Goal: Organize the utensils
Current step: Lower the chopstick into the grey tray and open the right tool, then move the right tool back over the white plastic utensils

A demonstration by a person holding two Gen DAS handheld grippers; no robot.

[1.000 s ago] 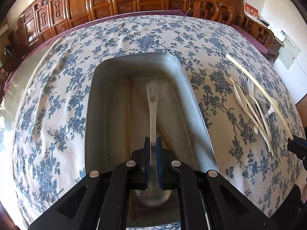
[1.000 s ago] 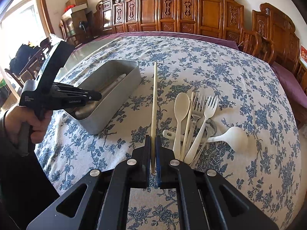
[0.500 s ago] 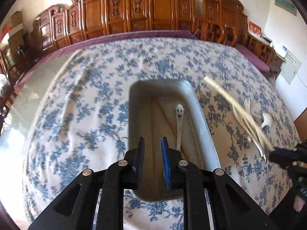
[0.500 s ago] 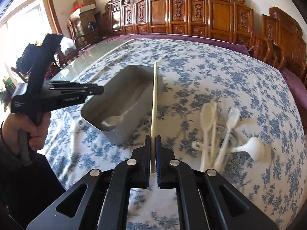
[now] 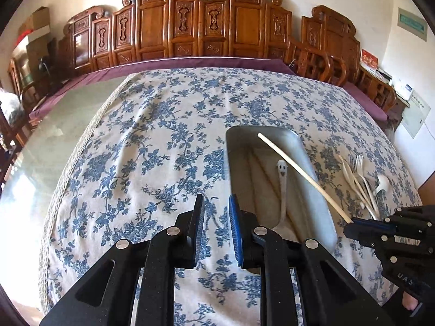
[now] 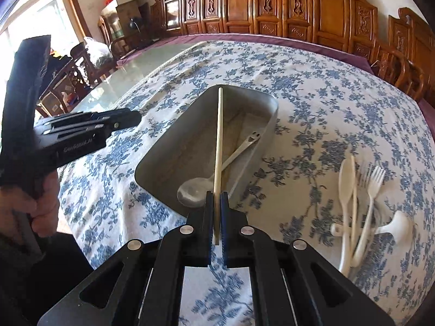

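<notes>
Gripping a pale chopstick (image 6: 219,146) near its lower end, the right gripper (image 6: 216,212) fills the bottom centre of its own view, fingers (image 6: 208,212) clenched on the stick. The stick runs up the middle of the frame over the tray (image 6: 160,146), not yet laid down. In the left view's lower centre, the left gripper (image 5: 216,228) hangs with its fingers (image 5: 199,225) released, nothing between them, over the cloth beside the tray's left wall.

The risk, as I judge it, is the release: the stick is thin, smooth and round, held only at one end, so it may pivot, catch the tray's rim and roll out onto the surface (image 6: 312,97). It also crosses the metal spoon (image 6: 217,172) already lying in the tray, and could come to rest propped on it rather than flat.

The tray is dull grey metal, oblong, with rounded corners and sloping walls. The spoon has a polished bowl and a smiley face cut into its handle tip. At the right edge lie white plastic forks (image 6: 373,190) and spoons (image 6: 346,187), glossy and light, bunched together on the blue-flowered cloth. Carved wooden chairs (image 6: 272,2) line the top of the frame.
</notes>
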